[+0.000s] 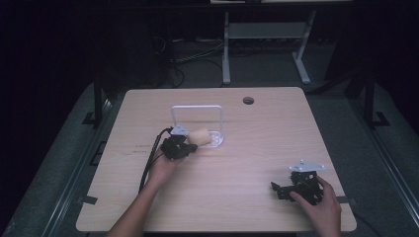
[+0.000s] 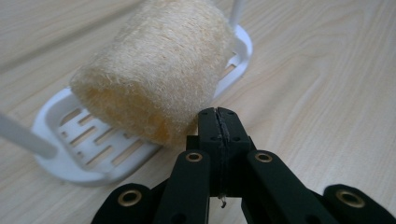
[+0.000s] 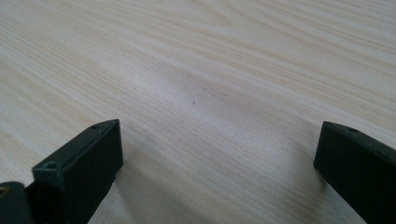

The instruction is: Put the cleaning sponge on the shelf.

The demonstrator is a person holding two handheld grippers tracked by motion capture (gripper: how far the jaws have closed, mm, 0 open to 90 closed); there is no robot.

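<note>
The left gripper is pressed together, just beside the sponge on the white rack; the right gripper is spread wide over bare table.

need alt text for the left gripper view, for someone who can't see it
A tan loofah sponge lies tilted on a white slotted soap dish, seen close up from the left gripper, whose black jaws are shut together with their tips at the sponge's lower edge. The dish sits on a light wood table.
</note>
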